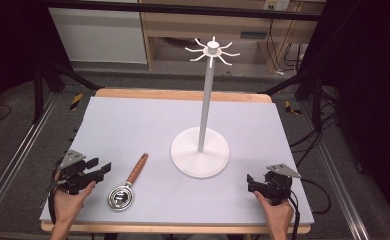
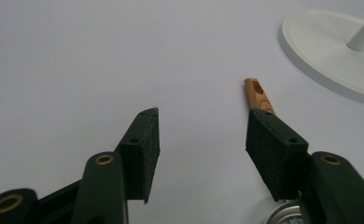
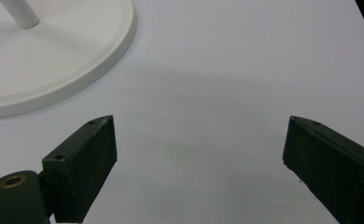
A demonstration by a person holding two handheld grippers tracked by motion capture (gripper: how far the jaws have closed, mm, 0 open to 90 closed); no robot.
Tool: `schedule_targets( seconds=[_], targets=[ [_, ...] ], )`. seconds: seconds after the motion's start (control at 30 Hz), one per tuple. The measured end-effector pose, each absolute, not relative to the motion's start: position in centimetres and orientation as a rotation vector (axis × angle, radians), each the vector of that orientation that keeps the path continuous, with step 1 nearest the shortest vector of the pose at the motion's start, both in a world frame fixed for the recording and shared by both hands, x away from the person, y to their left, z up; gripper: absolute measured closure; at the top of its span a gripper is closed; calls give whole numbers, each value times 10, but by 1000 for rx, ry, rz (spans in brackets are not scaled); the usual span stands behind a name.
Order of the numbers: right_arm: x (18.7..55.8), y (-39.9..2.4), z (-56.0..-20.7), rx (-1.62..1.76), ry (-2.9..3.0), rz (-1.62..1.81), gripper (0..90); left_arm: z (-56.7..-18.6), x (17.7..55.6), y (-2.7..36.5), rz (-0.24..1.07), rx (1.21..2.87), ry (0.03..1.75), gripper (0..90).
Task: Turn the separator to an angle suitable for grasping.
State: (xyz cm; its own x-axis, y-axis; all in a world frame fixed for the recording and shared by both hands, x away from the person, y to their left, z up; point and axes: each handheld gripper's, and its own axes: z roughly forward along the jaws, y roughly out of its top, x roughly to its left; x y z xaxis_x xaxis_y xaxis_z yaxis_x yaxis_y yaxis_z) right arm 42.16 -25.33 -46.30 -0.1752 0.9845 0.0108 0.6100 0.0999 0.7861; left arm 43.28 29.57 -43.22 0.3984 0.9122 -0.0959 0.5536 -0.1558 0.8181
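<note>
A small metal strainer (image 1: pixel 120 197) with a wooden handle (image 1: pixel 137 169) lies on the grey mat near the front left. Just left of it my left gripper (image 1: pixel 103 168) rests on the mat, open, with nothing between its jaws. From the left gripper view the handle's tip (image 2: pixel 257 94) pokes out behind the right jaw, and a bit of the metal bowl (image 2: pixel 285 217) shows below it. A tall white hook stand (image 1: pixel 201 150) rises mid-table. My right gripper (image 1: pixel 250 182) sits at the front right, open wide and holding nothing, with the stand's base (image 3: pixel 54 60) up-left of its jaws.
The grey mat (image 1: pixel 148 125) covers a wooden table whose edge shows at the back (image 1: pixel 183 94). The stand's pole carries a ring of hooks at the top (image 1: pixel 212 51). Metal frame rails and cables run along both sides of the table.
</note>
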Motion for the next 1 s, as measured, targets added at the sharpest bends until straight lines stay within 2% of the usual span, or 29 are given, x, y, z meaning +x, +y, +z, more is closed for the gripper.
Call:
schedule_targets(
  seconds=[0.17,0.67,1.0],
  targets=[
    [421,-254,-462,1560,1857,915,118,-429,434,283,530,1878,1236,497],
    [418,-253,-464,1571,1863,880,111,-411,447,257,509,1969,1166,501],
    [417,-254,-462,1565,1857,881,115,-415,455,244,458,2078,1161,531]
  ],
)
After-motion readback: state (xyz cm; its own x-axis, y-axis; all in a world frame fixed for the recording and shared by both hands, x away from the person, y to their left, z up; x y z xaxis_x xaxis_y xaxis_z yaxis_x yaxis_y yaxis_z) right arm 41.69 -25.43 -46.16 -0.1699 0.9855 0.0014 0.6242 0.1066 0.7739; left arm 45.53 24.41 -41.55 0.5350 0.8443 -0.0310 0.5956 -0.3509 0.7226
